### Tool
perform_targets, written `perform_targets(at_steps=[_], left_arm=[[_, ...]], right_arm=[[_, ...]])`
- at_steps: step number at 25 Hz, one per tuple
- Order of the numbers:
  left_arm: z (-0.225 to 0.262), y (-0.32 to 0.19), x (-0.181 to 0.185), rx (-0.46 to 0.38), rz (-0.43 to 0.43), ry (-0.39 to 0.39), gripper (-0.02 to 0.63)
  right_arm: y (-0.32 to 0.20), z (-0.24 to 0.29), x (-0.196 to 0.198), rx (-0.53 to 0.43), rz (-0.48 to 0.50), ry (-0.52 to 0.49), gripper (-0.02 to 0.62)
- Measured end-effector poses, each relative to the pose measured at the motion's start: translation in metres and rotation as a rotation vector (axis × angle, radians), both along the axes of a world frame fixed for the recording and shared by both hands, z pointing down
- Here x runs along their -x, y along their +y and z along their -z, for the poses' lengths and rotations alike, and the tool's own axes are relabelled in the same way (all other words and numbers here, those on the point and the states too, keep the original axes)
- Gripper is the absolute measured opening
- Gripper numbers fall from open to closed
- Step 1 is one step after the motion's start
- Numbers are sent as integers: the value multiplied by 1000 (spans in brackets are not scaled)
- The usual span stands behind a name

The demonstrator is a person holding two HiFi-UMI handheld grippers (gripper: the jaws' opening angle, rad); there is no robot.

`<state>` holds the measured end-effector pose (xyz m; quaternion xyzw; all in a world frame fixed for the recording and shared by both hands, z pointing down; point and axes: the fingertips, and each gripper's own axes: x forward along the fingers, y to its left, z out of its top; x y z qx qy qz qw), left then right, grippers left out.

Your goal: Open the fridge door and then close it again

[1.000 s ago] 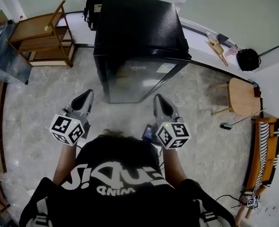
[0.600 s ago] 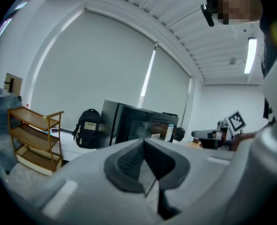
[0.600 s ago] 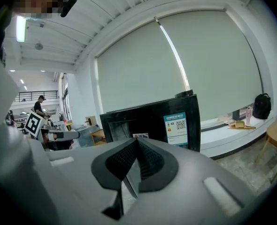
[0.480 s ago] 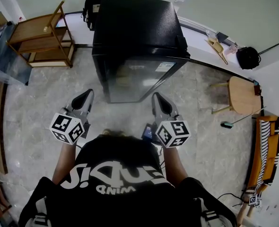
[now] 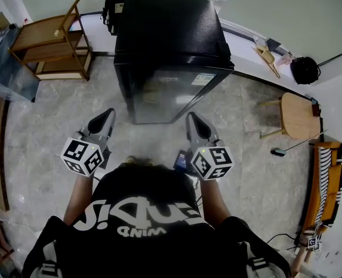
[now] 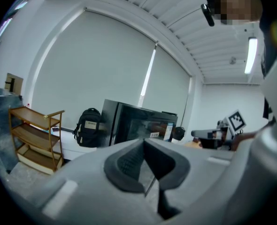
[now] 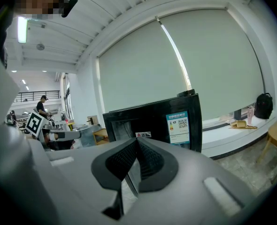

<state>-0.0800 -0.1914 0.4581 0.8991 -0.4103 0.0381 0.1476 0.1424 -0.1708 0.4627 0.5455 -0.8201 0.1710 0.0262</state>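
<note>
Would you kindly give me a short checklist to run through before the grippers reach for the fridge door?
1. Fridge door fully shut: ok.
2. Left gripper empty, jaws together: ok.
3. Right gripper empty, jaws together: ok.
4. Jaws open to take the door edge: not ok, both are shut.
5. Handle or grip spot found on the door: cannot tell, none shows.
6. Floor between grippers and door free of obstacles: ok.

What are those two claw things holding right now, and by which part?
Nothing. The left gripper and the right gripper each have their jaws shut together, empty. The black fridge stands ahead of them, untouched, its door closed.
</note>
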Motion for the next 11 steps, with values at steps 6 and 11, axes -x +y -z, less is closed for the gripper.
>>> perform_targets(at_steps=[6, 11], left_arm=[[1, 1, 2, 3, 6, 1, 0], [0, 2, 4, 7, 7, 8, 0]], right_arm=[[1, 1, 2, 1, 1, -1, -3], [1, 2, 3, -1, 0, 0, -3]])
